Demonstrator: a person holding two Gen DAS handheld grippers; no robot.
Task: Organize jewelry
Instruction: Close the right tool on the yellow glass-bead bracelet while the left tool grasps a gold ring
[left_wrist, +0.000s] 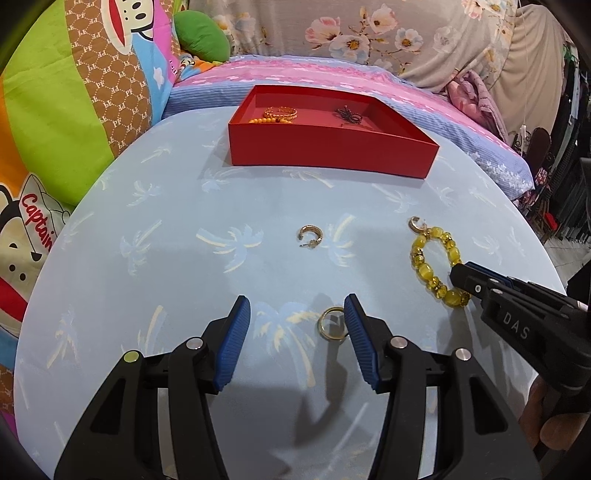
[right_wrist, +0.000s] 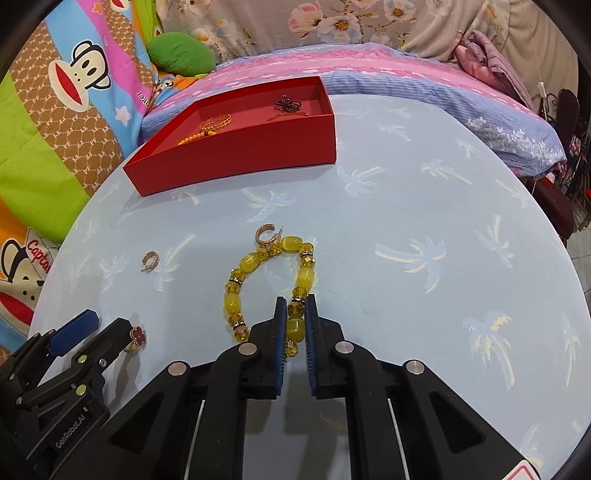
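A red tray (left_wrist: 325, 147) stands at the table's far side and holds an orange bead bracelet (left_wrist: 275, 115) and a dark beaded piece (left_wrist: 347, 112). My left gripper (left_wrist: 297, 317) is open, with a gold ring (left_wrist: 331, 323) on the table against its right finger. A gold hoop earring (left_wrist: 310, 236) lies ahead of it. My right gripper (right_wrist: 295, 310) is shut on the near side of a yellow bead bracelet (right_wrist: 236, 295) that lies on the table. A second gold earring (right_wrist: 266, 234) touches the bracelet's far end. The ring (right_wrist: 136, 336) shows a red flower top in the right wrist view.
The round table has a light blue cloth with palm prints (left_wrist: 184, 258). A bed with pink and blue sheets (left_wrist: 406, 85) and bright cartoon pillows (left_wrist: 74, 110) lies behind and to the left. The tray also shows in the right wrist view (right_wrist: 236, 155).
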